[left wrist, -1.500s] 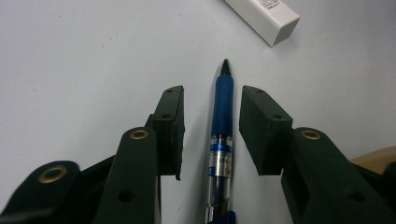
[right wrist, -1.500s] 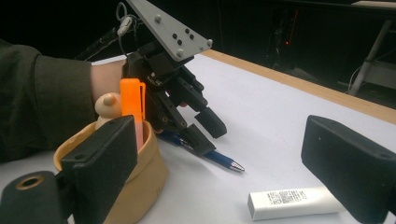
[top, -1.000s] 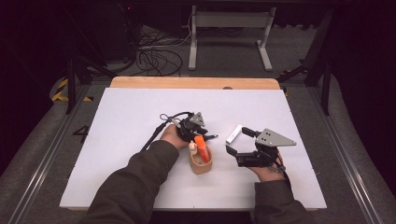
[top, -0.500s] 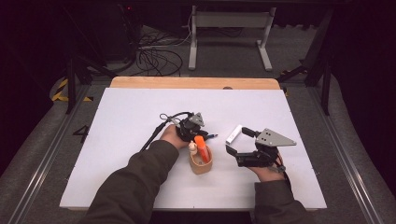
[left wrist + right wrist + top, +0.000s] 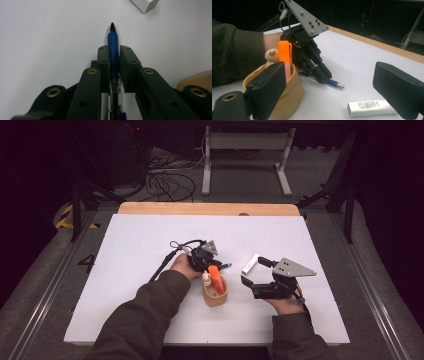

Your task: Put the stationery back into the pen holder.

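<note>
Blue pen (image 5: pixel 113 47) clamped in left hand-held gripper (image 5: pixel 207 257) beside tan cup (image 5: pixel 215 294); right hand-held gripper (image 5: pixel 255 276) open. Next: lift pen into cup.

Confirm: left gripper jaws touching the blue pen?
Touching. In the left gripper view the left gripper has both jaws pressed against the blue pen, no gap either side. The right gripper view shows the pen tip sticking out below them.

A blue pen (image 5: pixel 113 47) with a silver tip sits in the black left claw (image 5: pixel 114 53). A tan cup (image 5: pixel 215 295) holds an orange marker (image 5: pixel 216 279). A white eraser (image 5: pixel 368 108) lies on the white surface (image 5: pixel 140 250), whose far edge is wood-coloured.
</note>
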{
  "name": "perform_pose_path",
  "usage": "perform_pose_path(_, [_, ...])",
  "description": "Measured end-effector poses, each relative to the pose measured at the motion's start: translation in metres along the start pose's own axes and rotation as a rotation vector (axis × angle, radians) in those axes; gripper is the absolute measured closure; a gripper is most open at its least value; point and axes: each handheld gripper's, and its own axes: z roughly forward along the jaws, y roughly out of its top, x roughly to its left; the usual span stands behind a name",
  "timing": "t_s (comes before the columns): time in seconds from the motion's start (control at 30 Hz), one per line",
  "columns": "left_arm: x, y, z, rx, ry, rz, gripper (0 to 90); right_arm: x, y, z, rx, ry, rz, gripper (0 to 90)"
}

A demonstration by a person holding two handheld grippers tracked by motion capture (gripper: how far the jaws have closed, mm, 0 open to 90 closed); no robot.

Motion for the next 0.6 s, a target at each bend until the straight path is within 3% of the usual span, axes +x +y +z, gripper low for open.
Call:
perform_pose_path(0.1, [0.002,-0.002,-0.005,-0.010,0.018,-0.021,79.3,0.000,0.000,0.000,-0.001,0.000,0.001,12.4])
perform_pose_path(0.43, [0.002,0.000,-0.027,-0.053,0.060,-0.019,79.2,0.005,-0.001,0.006,0.010,0.005,-0.009,13.6])
perform_pose_path(0.6, [0.000,-0.002,-0.038,-0.091,0.076,-0.037,79.2,0.009,0.000,0.009,0.011,0.011,-0.012,14.5])
